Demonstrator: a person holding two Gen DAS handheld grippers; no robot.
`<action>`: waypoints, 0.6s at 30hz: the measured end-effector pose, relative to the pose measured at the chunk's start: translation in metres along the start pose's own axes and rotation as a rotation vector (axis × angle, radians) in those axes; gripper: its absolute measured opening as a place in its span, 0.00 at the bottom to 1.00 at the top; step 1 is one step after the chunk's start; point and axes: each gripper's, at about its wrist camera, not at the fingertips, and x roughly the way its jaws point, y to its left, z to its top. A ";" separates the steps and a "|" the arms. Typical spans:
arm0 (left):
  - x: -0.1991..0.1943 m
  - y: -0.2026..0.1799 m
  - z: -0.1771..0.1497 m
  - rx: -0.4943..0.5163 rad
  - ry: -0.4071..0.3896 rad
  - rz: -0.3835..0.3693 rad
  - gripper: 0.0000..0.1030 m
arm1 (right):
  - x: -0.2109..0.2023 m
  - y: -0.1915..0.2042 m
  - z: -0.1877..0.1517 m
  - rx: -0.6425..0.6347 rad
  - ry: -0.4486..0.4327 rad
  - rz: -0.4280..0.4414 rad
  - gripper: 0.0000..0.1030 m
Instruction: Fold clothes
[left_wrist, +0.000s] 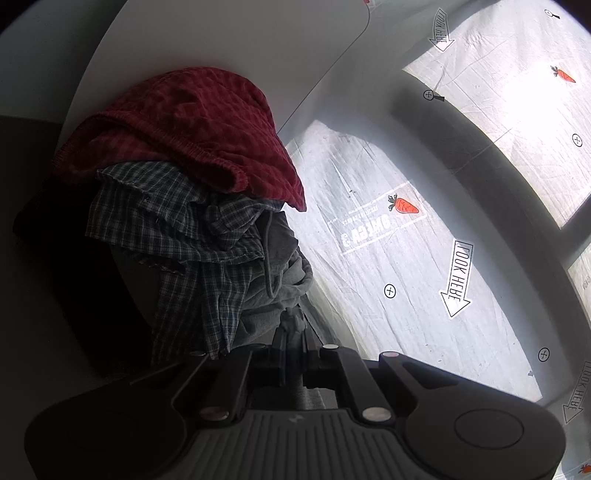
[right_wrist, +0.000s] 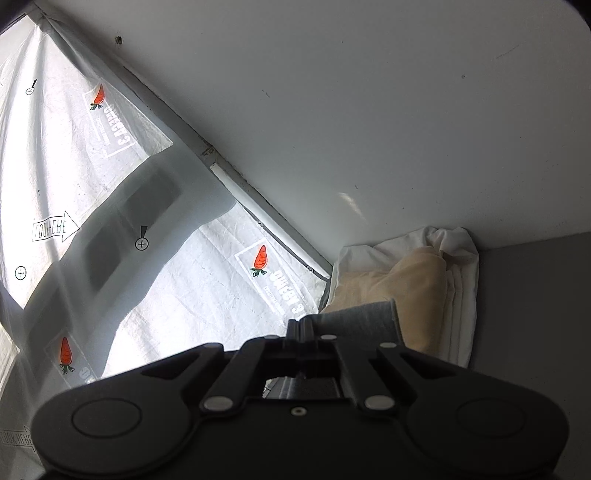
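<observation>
A: Left wrist view: left gripper (left_wrist: 293, 334) pinched nearly shut on a fold of grey garment (left_wrist: 275, 291), beside a pile topped by red cloth (left_wrist: 192, 136) over checked shirt (left_wrist: 177, 221).

B: Right wrist view: right gripper (right_wrist: 304, 325) clamped fully shut on a grey cuff (right_wrist: 362, 319). Behind, folded beige cloth (right_wrist: 417, 280) on white cloth (right_wrist: 458, 251) against the wall (right_wrist: 369, 92); printed sheet (right_wrist: 207, 266) spread left.

Grey garment (right_wrist: 364, 317) mostly hidden behind the right gripper (right_wrist: 301, 325); dark heap (left_wrist: 55, 236) under checked shirts (left_wrist: 177, 229) indistinct.
</observation>
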 end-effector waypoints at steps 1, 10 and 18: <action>0.001 -0.001 0.001 0.002 -0.002 0.000 0.07 | 0.004 0.004 -0.002 -0.006 0.005 0.003 0.00; -0.025 0.024 0.009 0.008 -0.012 0.036 0.07 | -0.024 -0.006 0.001 -0.027 -0.034 0.006 0.00; -0.044 0.084 -0.022 0.044 0.094 0.188 0.07 | -0.058 -0.090 -0.026 -0.096 0.100 -0.203 0.00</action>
